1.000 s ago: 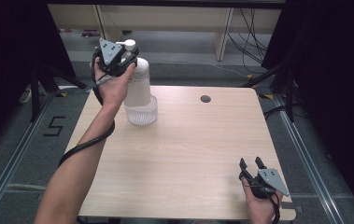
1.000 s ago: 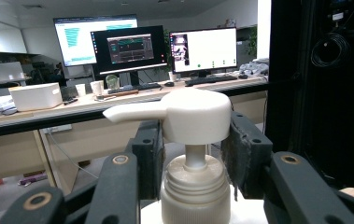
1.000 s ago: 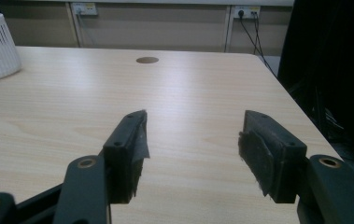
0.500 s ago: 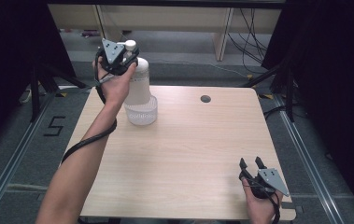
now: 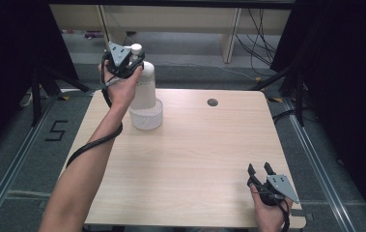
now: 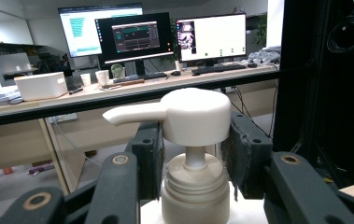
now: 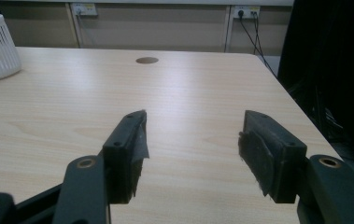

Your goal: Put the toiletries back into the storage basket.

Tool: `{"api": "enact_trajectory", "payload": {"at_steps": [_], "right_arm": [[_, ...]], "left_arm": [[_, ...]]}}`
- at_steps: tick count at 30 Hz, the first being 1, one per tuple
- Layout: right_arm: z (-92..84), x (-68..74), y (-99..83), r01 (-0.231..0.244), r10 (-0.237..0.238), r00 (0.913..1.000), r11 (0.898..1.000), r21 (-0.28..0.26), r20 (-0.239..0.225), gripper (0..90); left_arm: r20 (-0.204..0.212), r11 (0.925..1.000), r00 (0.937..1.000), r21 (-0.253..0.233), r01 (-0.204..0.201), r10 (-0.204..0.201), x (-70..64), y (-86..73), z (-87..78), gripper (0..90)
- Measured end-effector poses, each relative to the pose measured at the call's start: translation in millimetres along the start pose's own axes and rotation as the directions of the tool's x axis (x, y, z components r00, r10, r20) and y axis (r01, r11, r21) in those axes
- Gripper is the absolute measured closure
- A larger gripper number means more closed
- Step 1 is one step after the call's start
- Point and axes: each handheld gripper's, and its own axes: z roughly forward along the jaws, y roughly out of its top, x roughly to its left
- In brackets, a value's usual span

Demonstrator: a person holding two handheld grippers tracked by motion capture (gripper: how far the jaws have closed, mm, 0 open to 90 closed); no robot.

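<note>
The tall white plastic pump bottle (image 5: pixel 144 87) stands upright in a low white perforated basket (image 5: pixel 147 118) at the far left of the pale wood-grain table (image 5: pixel 195 159), near its far edge. The left gripper (image 5: pixel 133 60) is raised at the top of the bottle; in the left gripper view its two black jaws stand on either side of the white pump head (image 6: pixel 191 116), the pads pressed against the head just above the ribbed collar (image 6: pixel 194 186), so the tool is clamped on the pump bottle. The nozzle of the pump head points to the left in that view. The left forearm reaches up from the near left table edge, the gripper's black cable hanging beside it. The right gripper (image 5: pixel 260 169) rests low at the near right corner of the table, well apart from the bottle; in the right gripper view (image 7: pixel 191 140) its jaws stand apart with bare tabletop between them. A small round dark hole (image 5: pixel 212 102) sits in the tabletop near the far edge.
</note>
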Motion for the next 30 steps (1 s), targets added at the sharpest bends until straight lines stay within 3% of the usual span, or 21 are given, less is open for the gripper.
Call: {"api": "enact_trajectory", "payload": {"at_steps": [10, 14, 15, 20, 30], "right_arm": [[-0.9, 0.0, -0.2, 0.007, -0.007, 0.9998, 1.0, 0.01, 0.019, 41.5], [-1.1, -1.2, 0.4, 0.013, -0.013, 0.9999, 1.0, 0.005, 0.005, 41.5], [-0.9, 0.3, -0.2, -0.018, 0.018, 0.9998, 1.0, 0.004, -0.001, 41.5], [-0.8, -0.2, 0.0, 0.011, -0.011, 0.9998, 1.0, 0.008, 0.016, 41.5], [-0.1, -0.1, -0.5, 0.006, -0.006, 0.9998, 1.0, -0.005, 0.017, 41.4]], "left_arm": [[0.004, 0.9999, 1.0, 0.015, 0.002, -0.002, -0.1, -6.8, 3.4, 59.3], [0.005, 0.9998, 1.0, 0.02, 0.0, 0.0, -0.7, -9.3, 3.8, 59.3], [0.006, 0.9998, 1.0, 0.021, -0.003, 0.003, -0.8, -9.9, 3.8, 59.4], [0.008, 0.9996, 1.0, 0.029, -0.002, 0.001, -1.2, -13.5, 3.7, 59.3], [0.017, 0.999, 0.9998, 0.045, 0.0, 0.0, -3.9, -21.3, 4.5, 59.3]]}}
